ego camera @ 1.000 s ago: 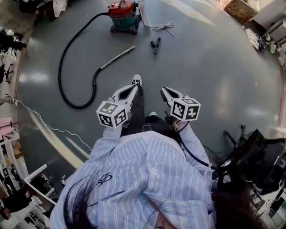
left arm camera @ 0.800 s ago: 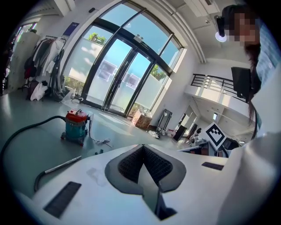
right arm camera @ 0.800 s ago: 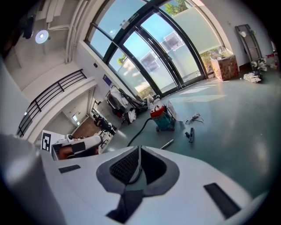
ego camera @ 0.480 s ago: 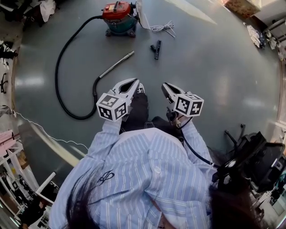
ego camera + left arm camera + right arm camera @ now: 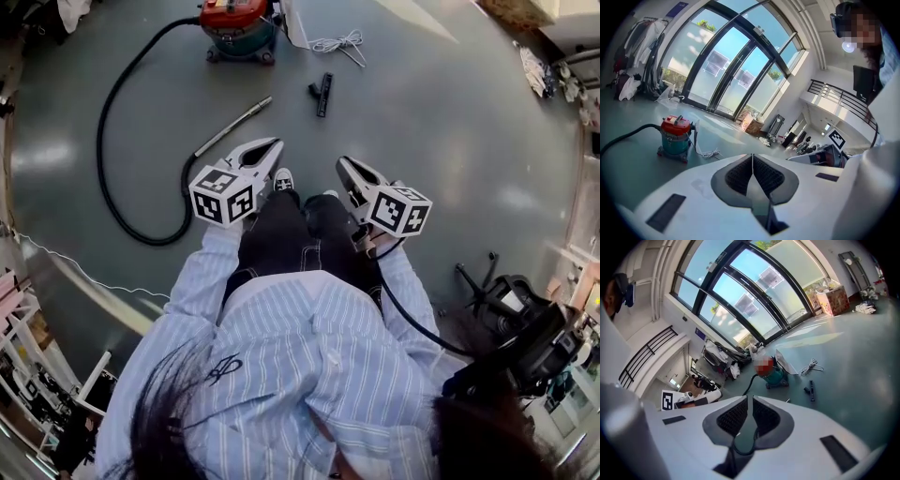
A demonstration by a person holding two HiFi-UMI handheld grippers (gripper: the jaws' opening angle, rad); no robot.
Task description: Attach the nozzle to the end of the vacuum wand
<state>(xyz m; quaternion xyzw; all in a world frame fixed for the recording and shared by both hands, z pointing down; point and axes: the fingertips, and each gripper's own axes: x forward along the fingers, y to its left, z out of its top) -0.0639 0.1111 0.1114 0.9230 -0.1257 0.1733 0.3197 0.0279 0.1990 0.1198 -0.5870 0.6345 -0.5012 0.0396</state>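
Head view, L tool (image 5: 271, 145), R tool (image 5: 343, 166) closed, empty

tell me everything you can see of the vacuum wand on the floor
The slim silver metal vacuum wand lies flat and diagonal on the glossy grey floor, ahead of the left tongs and clear of them. Its lower end joins the black hose. Its upper end is free with nothing fitted, and it lies apart from the small black nozzle beyond it. Nothing grips it.
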